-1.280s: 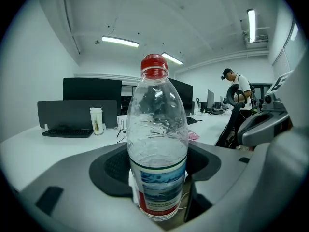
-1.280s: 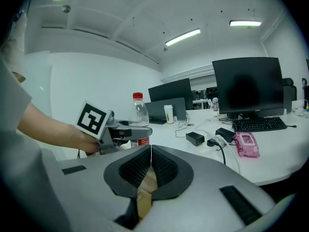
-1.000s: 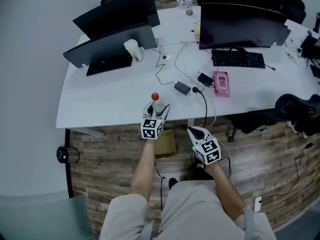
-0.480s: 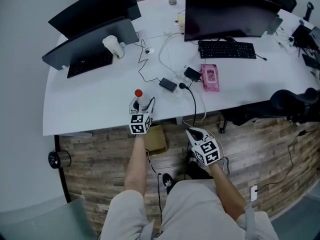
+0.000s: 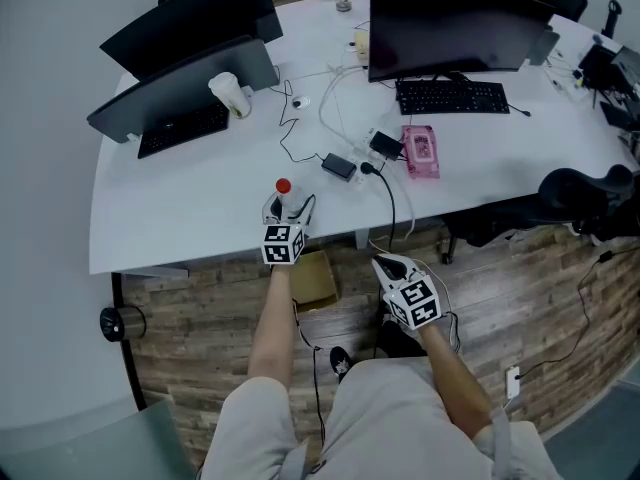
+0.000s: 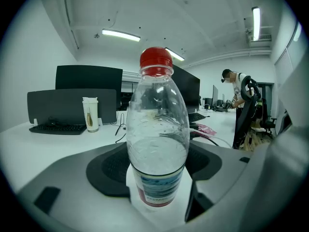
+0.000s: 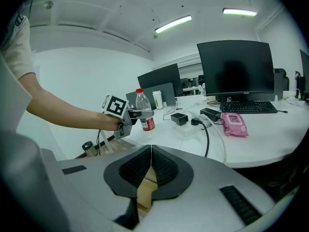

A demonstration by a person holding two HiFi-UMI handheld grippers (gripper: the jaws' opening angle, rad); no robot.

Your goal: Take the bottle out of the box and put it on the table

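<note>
A clear water bottle (image 5: 285,200) with a red cap stands upright near the front edge of the white table (image 5: 180,208). My left gripper (image 5: 288,213) holds the bottle (image 6: 157,139) at its label; the pads lie against its sides while the jaws begin opening. From the right gripper view, the bottle (image 7: 145,112) and the left gripper (image 7: 130,116) sit at the table edge. My right gripper (image 5: 392,268) hangs below table height over the wooden floor, its jaws shut and empty (image 7: 151,151). The cardboard box (image 5: 312,278) lies on the floor under the table edge.
Two dark monitors (image 5: 180,78) with a keyboard and a paper cup (image 5: 228,93) fill the back left. A large monitor (image 5: 455,28), a keyboard (image 5: 450,96), a pink pack (image 5: 420,153) and adapters with cables (image 5: 345,166) lie right of the bottle. A black chair (image 5: 585,198) stands at right.
The left gripper has brought the bottle down near the table's front edge. The right gripper has sunk a little beside my leg, still shut.
</note>
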